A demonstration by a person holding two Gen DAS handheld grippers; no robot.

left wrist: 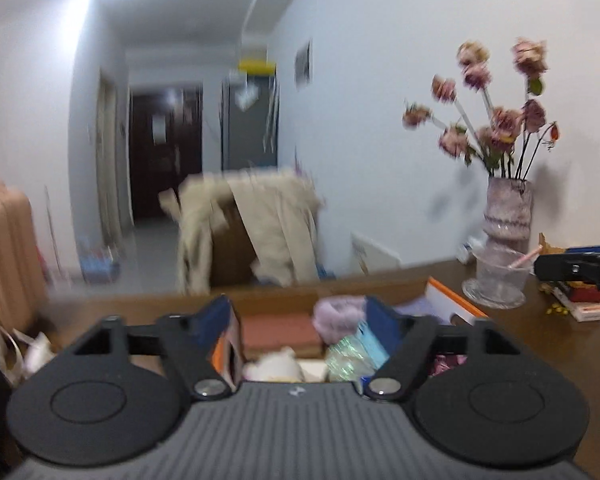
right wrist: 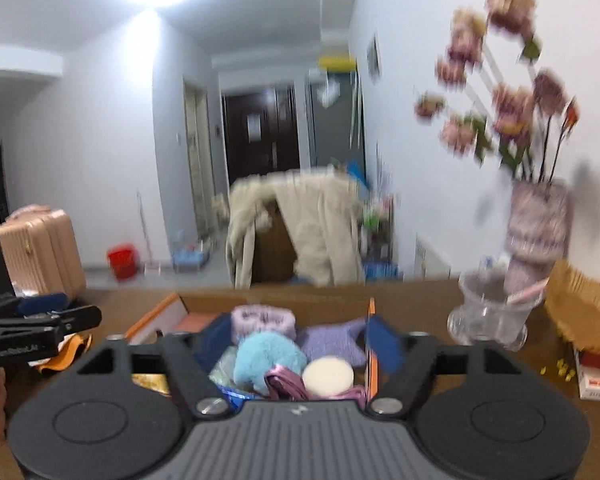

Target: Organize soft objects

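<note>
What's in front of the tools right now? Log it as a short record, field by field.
surface: brown table
container: open cardboard box
box contents: blue plush, lilac star cushion, lilac headband, white round puff
beside box: glass cup, vase of dried flowers
left tool: open, empty
right tool: open, empty
image quality: blurred

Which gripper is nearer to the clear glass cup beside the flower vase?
Right. The right gripper hangs open over the box's right half, the glass cup close to its right. The left gripper, also open, sits further left, with the cup farther off.
</note>
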